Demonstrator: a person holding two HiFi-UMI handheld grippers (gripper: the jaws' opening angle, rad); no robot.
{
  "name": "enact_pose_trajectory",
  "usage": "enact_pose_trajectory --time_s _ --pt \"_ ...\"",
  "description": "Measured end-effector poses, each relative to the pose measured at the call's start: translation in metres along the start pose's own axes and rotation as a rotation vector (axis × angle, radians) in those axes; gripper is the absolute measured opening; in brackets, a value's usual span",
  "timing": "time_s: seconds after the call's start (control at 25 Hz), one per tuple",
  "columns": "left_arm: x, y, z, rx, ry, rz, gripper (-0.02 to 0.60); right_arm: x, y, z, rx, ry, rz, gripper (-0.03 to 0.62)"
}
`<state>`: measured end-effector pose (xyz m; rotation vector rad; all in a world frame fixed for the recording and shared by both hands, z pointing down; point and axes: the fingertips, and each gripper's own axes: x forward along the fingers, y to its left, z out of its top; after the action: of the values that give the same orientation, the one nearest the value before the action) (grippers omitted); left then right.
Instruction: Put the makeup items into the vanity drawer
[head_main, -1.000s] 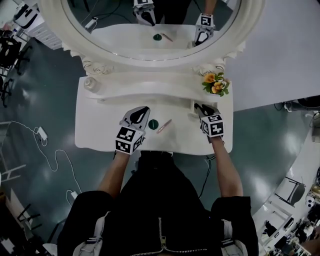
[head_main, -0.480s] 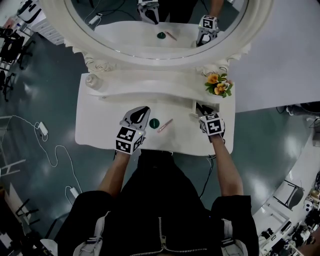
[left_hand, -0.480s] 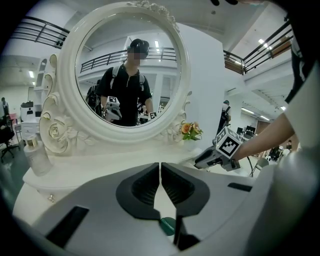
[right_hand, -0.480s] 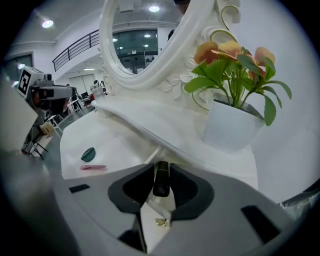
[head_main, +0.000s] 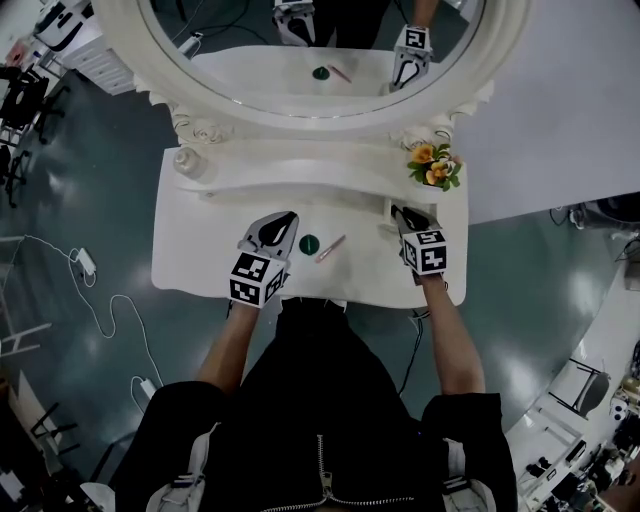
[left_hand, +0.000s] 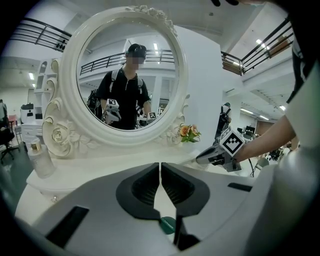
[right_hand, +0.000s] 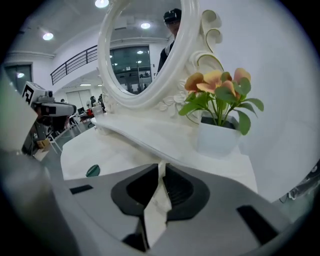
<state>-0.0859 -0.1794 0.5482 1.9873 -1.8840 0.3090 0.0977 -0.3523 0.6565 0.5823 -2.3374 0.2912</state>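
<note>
At the right end of the white vanity surface (head_main: 190, 270), your right gripper (head_main: 400, 214) has just closed its jaws on what looks like a white drawer handle (right_hand: 157, 205). Next, pull it open. Your left gripper (head_main: 284, 218) has its jaws together and empty.

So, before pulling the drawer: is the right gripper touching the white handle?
Touching: in the right gripper view, the right gripper, jaws just closing, pinches the white handle.

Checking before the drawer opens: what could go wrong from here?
1. The right gripper has just been closing its jaws on a thin white piece, probably the drawer pull; so narrow a hold may slip when pulled.
2. The flower pot stands close beyond it; a jerk could knock it over.
</note>
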Motion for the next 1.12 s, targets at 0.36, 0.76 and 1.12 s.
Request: enact_pose_trajectory --time_s 0.36,0.76,1.12 --pt "-0.025 0.012 0.006 0.006 -0.035 0.025 0.028 -0.028 0.029 0.039 0.092 -0.161 0.007 0.007" --pt "-0.049 0.028 -0.002 -0.010 -0.045 0.032 0.029 -0.019 0.095 0.034 0.052 -0.143 0.025 0.016" --pt "-0.054 0.042 -0.019 -0.029 -0.019 0.011 0.028 0.003 0.134 0.000 -0.035 -0.032 0.107 0.186"
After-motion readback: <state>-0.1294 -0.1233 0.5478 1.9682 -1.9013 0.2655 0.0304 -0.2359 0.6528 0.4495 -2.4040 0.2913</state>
